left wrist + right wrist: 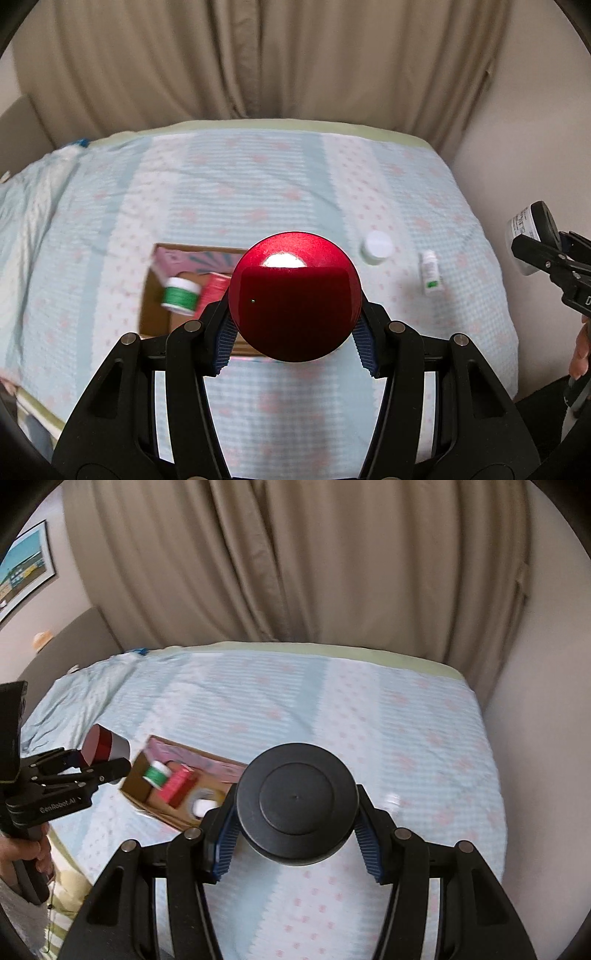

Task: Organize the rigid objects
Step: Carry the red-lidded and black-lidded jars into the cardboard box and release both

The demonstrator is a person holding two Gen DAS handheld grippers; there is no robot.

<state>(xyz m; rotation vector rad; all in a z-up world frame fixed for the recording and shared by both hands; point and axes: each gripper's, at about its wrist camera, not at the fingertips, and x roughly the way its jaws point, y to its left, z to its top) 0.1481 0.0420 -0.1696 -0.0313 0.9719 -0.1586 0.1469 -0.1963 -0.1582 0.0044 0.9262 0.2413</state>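
Observation:
My left gripper (295, 332) is shut on a red-capped container (294, 295), held above the bed near an open cardboard box (155, 314). The box holds a green-labelled jar (180, 295), a red carton (213, 291) and a pink box (184, 260). My right gripper (297, 834) is shut on a black-lidded jar (297, 803), held in the air to the right of the box (140, 786). The left gripper with its red-capped container (105, 744) shows at the left of the right wrist view. The right gripper with its jar (532, 236) shows at the right edge of the left wrist view.
A white-lidded jar (376, 246) and a small white dropper bottle (430, 273) lie on the patterned bedspread (258, 184) right of the box. Beige curtains (258, 55) hang behind the bed; a wall (535, 129) is to the right.

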